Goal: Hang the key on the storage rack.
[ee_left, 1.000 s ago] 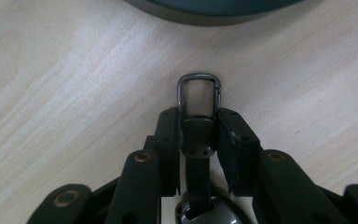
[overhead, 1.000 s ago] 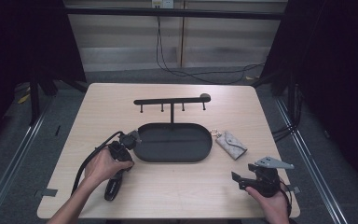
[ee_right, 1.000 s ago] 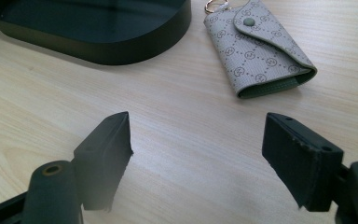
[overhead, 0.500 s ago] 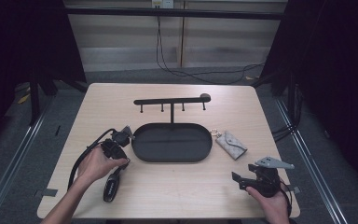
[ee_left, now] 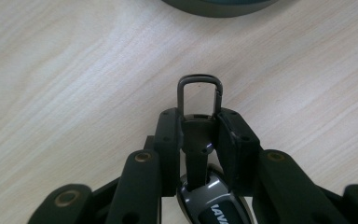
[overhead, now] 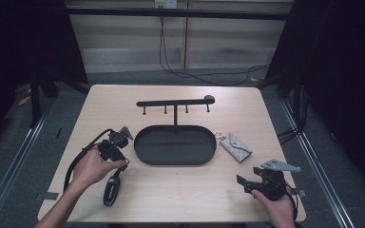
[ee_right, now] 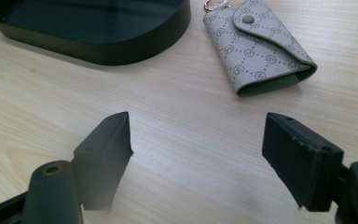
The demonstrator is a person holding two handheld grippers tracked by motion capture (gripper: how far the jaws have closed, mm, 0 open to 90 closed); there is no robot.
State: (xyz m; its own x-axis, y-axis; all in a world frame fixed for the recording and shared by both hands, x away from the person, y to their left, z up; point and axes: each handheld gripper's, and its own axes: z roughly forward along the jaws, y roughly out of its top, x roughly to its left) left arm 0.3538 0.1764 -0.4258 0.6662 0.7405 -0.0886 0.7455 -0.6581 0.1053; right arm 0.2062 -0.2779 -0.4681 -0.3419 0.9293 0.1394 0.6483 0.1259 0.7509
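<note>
Black left tool clamps key fob; right tool spread wide, bare table between.

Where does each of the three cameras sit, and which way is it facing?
High view: above the person's side, looking forward and down on the table; both hands and forearms show.
Left gripper view: rides the left hand-held gripper, jaws shut on a key fob.
Right gripper view: rides the right hand-held gripper, jaws apart, facing the key pouch.
Shared: the black tray.
</note>
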